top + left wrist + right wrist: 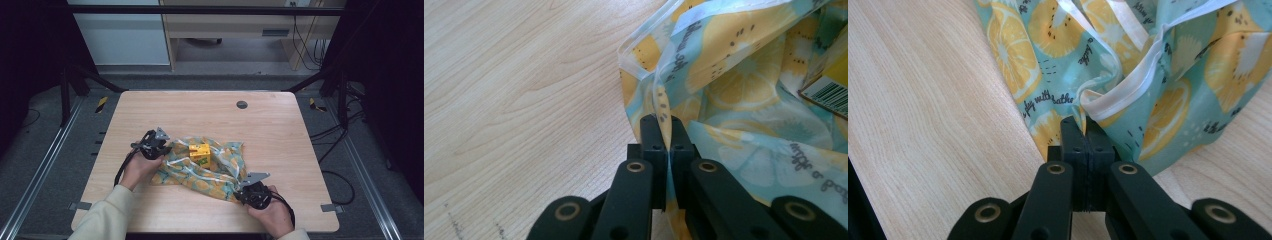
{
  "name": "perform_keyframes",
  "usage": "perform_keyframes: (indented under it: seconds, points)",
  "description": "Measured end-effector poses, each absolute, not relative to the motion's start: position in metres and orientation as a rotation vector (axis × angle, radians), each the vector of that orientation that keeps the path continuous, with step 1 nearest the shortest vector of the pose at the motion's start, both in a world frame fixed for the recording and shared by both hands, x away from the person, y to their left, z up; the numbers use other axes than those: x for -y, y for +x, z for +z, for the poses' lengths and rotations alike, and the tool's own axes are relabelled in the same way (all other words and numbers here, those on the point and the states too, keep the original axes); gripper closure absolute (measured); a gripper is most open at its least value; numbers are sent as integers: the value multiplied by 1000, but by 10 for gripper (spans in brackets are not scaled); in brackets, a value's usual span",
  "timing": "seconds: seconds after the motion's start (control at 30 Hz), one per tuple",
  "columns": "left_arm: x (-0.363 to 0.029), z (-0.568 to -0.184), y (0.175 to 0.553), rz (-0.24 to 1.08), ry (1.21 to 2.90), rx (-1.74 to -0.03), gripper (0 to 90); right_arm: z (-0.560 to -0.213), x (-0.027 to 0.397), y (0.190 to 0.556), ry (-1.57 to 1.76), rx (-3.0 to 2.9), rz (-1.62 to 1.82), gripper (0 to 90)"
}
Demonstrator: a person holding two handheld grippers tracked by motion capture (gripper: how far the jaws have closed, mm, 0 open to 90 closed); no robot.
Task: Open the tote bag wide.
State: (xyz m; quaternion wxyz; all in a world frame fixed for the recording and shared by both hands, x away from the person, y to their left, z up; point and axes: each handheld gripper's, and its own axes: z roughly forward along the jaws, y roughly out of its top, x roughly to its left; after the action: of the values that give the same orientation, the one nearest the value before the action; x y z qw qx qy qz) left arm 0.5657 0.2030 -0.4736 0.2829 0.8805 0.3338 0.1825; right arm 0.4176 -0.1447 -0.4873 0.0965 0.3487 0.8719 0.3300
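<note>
The lemon-print cloth (210,167) lies crumpled on the near half of the wooden table (270,125). A small yellow box (199,153) sits on top of it, near the middle. Your left gripper (159,148) is at the cloth's left edge, and its jaws are pinched tight on a fold of the cloth (664,107). Your right gripper (246,188) is at the cloth's near right corner, and its jaws are clamped on the cloth (1082,112) too, right by the white hem (1128,92).
</note>
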Motion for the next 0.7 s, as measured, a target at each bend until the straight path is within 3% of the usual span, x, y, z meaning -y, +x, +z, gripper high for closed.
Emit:
perform_keyframes:
  seconds: [0.7]
  points:
    - [-205,-481,571,484,2360,-918,898,-491,139,417,1041,-2628,986,900]
